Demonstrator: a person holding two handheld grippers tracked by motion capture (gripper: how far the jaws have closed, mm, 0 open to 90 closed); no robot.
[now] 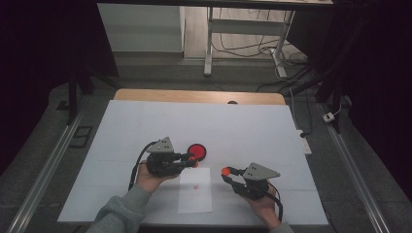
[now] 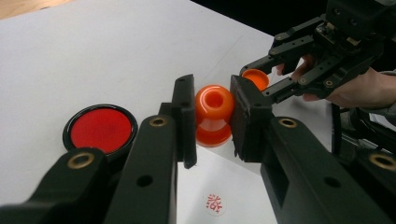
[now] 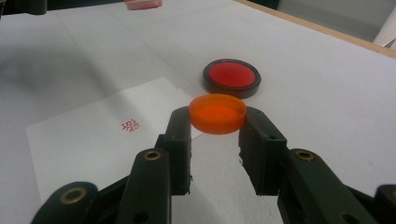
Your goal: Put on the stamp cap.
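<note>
Gripping an orange stamp (image 2: pixel 214 114), the left hand-held gripper (image 2: pixel 212 116) hovers over paper (image 1: pixel 195 191).

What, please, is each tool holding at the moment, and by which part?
The left tool clamps an orange stamp by its narrow waist, on opposite sides. The right tool pinches the stamp's orange cap by its rim.

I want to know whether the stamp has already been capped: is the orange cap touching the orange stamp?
Apart. The left gripper view shows the orange cap beyond the orange stamp; the high view shows white table between them.
</note>
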